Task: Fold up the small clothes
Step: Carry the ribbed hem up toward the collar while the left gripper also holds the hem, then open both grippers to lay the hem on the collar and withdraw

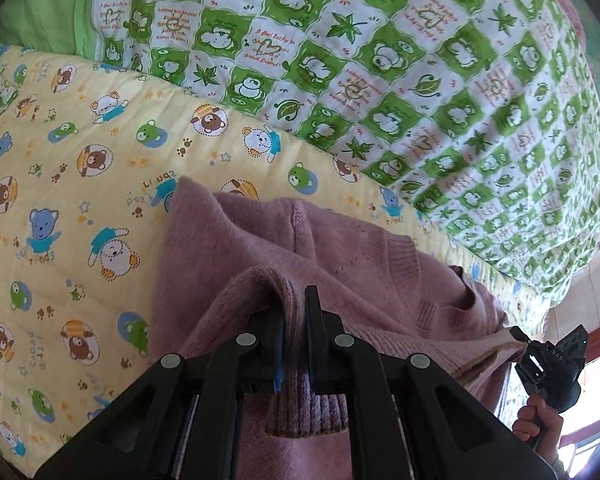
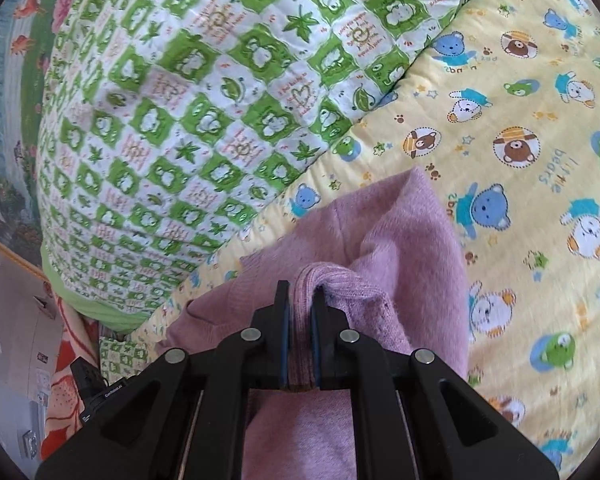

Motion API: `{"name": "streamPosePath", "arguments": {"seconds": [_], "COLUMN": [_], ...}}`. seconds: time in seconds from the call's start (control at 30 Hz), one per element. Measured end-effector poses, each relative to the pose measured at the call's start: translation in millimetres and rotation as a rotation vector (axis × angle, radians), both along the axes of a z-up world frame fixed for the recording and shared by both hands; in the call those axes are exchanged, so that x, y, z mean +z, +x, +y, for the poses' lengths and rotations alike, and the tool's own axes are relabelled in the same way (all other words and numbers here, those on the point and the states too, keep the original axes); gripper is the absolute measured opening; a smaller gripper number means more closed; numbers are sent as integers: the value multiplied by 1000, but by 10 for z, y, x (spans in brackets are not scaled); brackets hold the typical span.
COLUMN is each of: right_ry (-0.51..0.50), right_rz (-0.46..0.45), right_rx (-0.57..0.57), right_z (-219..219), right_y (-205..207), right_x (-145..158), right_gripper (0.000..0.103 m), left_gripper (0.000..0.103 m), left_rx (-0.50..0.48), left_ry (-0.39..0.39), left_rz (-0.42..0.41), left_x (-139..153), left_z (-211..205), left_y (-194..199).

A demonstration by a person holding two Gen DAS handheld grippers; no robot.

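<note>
A small mauve knitted sweater lies partly lifted over a yellow bear-print bed sheet. My left gripper is shut on a ribbed edge of the sweater, which hangs down between the fingers. My right gripper is shut on another ribbed fold of the same sweater. The right gripper also shows in the left wrist view at the lower right, pinching the sweater's far edge. The left gripper's body shows in the right wrist view at the lower left.
A thick green-and-white checked quilt lies folded behind the sweater, also in the right wrist view. The yellow sheet spreads to the right. A painted wall and orange fabric lie beyond the bed's edge.
</note>
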State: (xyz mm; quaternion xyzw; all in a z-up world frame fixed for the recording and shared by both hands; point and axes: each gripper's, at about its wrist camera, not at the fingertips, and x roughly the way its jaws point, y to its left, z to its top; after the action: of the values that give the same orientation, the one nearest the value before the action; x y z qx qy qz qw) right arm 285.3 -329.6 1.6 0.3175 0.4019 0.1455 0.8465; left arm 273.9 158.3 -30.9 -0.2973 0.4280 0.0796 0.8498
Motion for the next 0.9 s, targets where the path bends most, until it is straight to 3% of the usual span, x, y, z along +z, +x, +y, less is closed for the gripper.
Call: {"name": "streamPosePath", "arguments": {"seconds": [0.13, 0.27, 0.33, 0.4, 0.47, 0.53, 0.6, 0.73, 0.83, 0.9], "right_ry": [-42, -20, -6, 3, 6, 7, -15, -31, -95, -174], "right_rz": [32, 78, 95, 94, 81, 64, 32, -38, -92, -110], "right_rx": [-26, -56, -62, -62, -57, -57, -87, -102, 6, 148], "right_z": [49, 44, 27, 17, 4, 0, -13, -6, 211, 496], "right_y": [141, 232, 240, 220, 181, 146, 85, -79, -308, -483], "right_x": [-88, -166, -169, -138, -76, -15, 84, 281, 347, 295], "right_gripper": [10, 13, 14, 17, 26, 37, 48, 50, 50, 50], "left_gripper": [8, 14, 23, 44, 53, 53, 53, 53, 53, 53], "left_rx": [15, 23, 26, 35, 51, 50, 18, -123, -251, -336], "left_ry": [10, -29, -3, 48, 100, 111, 122, 166, 177, 195], "left_rz": [25, 17, -3, -35, -58, -77, -95, -98, -65, -38], "left_x": [-85, -91, -6, 124, 278, 391, 498, 556, 396, 251], "left_z": [21, 73, 65, 62, 73, 84, 41, -293, -671, -976], "left_y": [112, 113, 51, -39, -135, -210, -302, -469, -545, -549]}}
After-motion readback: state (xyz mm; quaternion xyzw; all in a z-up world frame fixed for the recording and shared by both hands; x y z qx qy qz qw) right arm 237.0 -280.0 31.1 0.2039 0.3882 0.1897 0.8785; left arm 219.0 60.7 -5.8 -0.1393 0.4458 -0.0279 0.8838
